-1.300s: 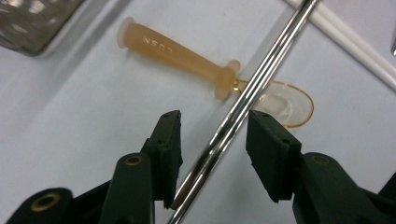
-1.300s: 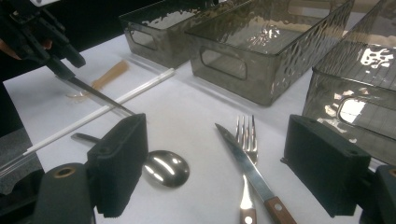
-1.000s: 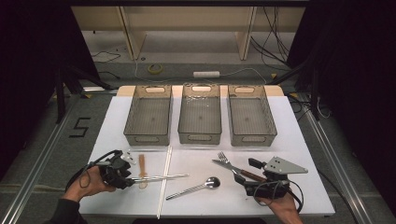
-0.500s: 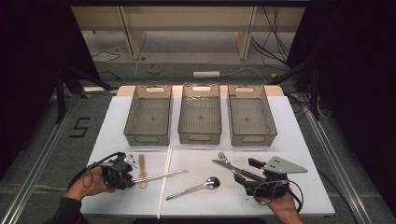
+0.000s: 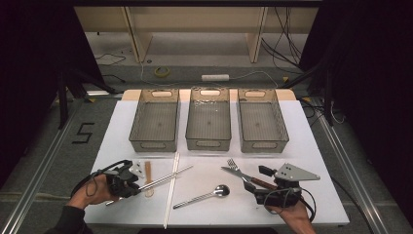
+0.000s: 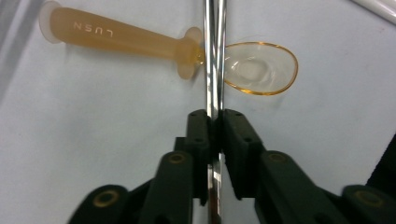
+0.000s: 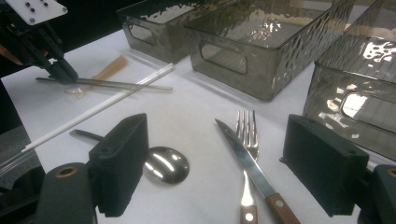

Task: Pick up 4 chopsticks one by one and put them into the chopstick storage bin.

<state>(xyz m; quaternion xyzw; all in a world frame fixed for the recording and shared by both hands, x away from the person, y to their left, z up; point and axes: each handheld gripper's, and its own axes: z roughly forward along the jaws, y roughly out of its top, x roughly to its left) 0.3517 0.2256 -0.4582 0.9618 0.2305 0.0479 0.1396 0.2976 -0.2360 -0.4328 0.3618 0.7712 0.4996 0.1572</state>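
- Left gripper (image 5: 127, 181): sits at the near left of the white table (image 5: 311, 146). Its jaws have just been closing and now stand pressed on a pair of metal chopsticks (image 6: 215, 60), gripped near 1 end so the long free part points away toward the table centre; the pair looks lined up for a lift, in my judgement toward 1 of the bins
- Amber spoon (image 6: 140, 39): a translucent small spoon lying flat under the chopsticks, crossing them at its neck. It is not gripped; the jaws hold well short of it, so it should stay behind
- White chopsticks (image 5: 171, 187): a long pale pair lying flat, running from near the bins toward the front edge and crossing the metal pair. Contact at the crossing could drag them if the metal pair is slid and not raised
- Metal spoon (image 5: 207, 195): flat at centre front, apart from both grippers
- 3 grey bins (image 5: 209, 119): side by side at the far half, all apparently empty, presumably 1 per utensil type
- Fork (image 7: 246, 140) and knife (image 7: 252, 168): side by side, handles toward the right hand
- Right gripper (image 7: 233, 168): jaws wide apart and holding nothing, straddling the fork and knife and placed ready to take 1
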